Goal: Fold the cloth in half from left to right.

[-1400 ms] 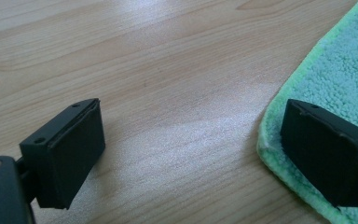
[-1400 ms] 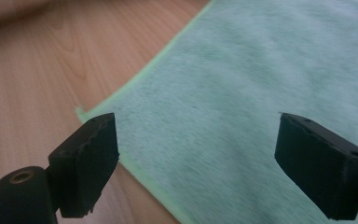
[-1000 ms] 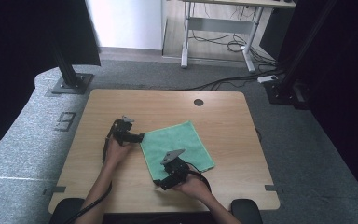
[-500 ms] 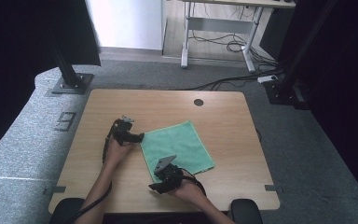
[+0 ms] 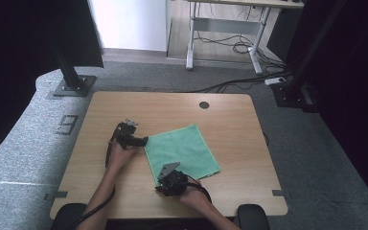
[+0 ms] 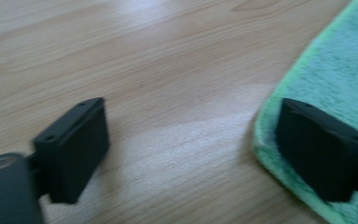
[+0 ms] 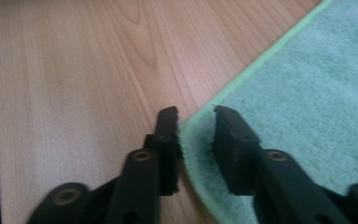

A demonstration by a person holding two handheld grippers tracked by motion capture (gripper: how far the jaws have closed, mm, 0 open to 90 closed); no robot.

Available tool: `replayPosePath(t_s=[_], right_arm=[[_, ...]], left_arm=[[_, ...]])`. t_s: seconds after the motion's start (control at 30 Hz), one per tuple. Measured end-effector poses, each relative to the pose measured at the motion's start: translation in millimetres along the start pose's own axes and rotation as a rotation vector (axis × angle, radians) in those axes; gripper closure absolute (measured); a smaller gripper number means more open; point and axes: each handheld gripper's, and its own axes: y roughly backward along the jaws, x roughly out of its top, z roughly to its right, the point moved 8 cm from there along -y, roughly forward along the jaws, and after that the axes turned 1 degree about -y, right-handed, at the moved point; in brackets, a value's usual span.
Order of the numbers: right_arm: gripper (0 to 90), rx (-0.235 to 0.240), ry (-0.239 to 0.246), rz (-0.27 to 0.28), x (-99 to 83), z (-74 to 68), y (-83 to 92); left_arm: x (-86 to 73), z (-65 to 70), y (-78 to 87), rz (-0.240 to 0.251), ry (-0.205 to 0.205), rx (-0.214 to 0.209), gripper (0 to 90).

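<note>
A green cloth (image 5: 184,148) lies flat on the wooden table (image 5: 230,120). My left gripper (image 5: 143,141) sits at the cloth's left corner. It is open wide (image 6: 191,121), its jaws have just closed in a little, and one jaw rests over the cloth's hem (image 6: 335,70) while the other is over bare wood. My right gripper (image 5: 161,184) is low at the cloth's near corner. Its jaws (image 7: 195,114) have just been closing, and a narrow gap remains with the corner of the cloth (image 7: 307,93) between them.
A round cable hole (image 5: 204,105) sits near the table's far edge. Grey carpet surrounds the table, with a black stand base (image 5: 72,86) at the far left and a desk frame with cables (image 5: 225,43) beyond.
My right gripper has shifted slightly toward the near edge, onto the cloth's near corner. The left gripper and the cloth have stayed put.
</note>
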Motion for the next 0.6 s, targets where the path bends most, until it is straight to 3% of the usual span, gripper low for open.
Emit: replayPosePath(t_s=[0.13,0.3,0.4,0.5,0.6], right_arm=[[79.8,-0.01,-0.019,-0.001,0.2,3.0,0.1],[82.5,-0.012,-0.028,-0.008,0.4,4.2,0.1],[82.9,-0.011,-0.031,-0.007,0.5,4.8,0.0],[82.9,-0.006,-0.04,-0.006,0.3,4.9,0.2],[83.7,0.001,-0.048,-0.003,-0.1,5.3,0.4]], left_arm=[[0.0,7.1,3.2,0.028,-0.031,-0.037,31.7],[-0.4,14.1,5.4,0.04,-0.049,-0.064,48.8],[-0.7,20.4,6.4,0.046,-0.067,-0.091,65.4],[-1.0,25.9,6.7,0.045,-0.056,-0.131,83.1],[-1.1,27.3,6.9,0.046,-0.046,-0.126,87.4]])
